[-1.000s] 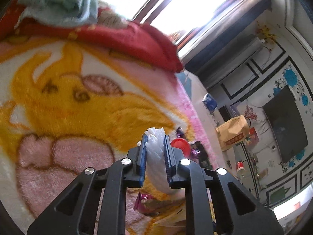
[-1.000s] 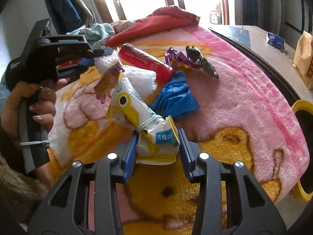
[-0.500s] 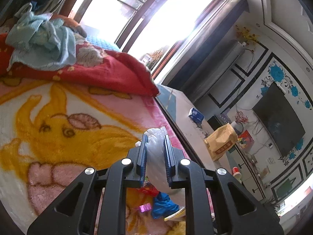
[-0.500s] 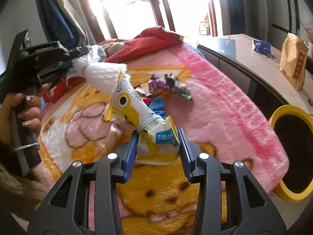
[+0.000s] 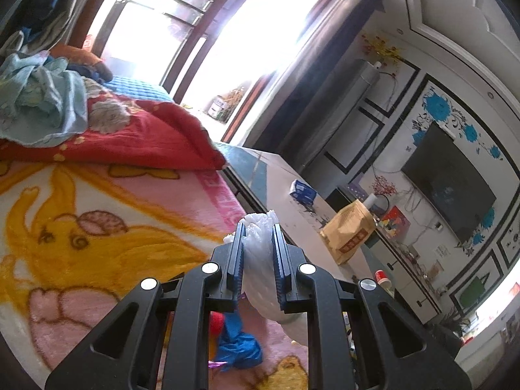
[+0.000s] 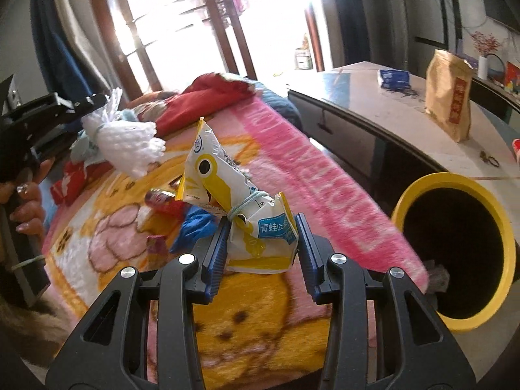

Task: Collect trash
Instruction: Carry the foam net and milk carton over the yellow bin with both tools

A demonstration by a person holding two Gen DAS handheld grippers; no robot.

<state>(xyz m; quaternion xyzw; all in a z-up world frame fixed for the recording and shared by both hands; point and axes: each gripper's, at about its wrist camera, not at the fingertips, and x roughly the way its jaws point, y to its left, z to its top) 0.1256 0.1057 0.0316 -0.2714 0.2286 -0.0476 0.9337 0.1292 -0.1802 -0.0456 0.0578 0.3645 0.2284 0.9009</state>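
My left gripper (image 5: 258, 248) is shut on a white foam net (image 5: 260, 260) and holds it above the bed; the net also shows in the right wrist view (image 6: 130, 144), with the left gripper (image 6: 97, 100) at the left. My right gripper (image 6: 260, 247) is shut on a white and yellow snack bag (image 6: 234, 201) tied with a band, held above the pink and yellow blanket (image 6: 292, 162). A yellow-rimmed trash bin (image 6: 455, 253) stands to the right beside the bed. A blue wrapper (image 6: 195, 226), a red wrapper (image 6: 162, 200) and a small purple one (image 6: 154, 243) lie on the blanket.
A red quilt (image 5: 130, 136) and light blue cloth (image 5: 42, 97) lie at the bed's head. A low cabinet (image 6: 373, 104) beside the bed carries a brown paper bag (image 6: 450, 94) and a blue packet (image 6: 393, 78). A TV (image 5: 451, 188) hangs on the far wall.
Both grippers have risen from the blanket with their trash. The right one has swung right, bringing the yellow bin fully into view. The left one has tilted up toward the room.
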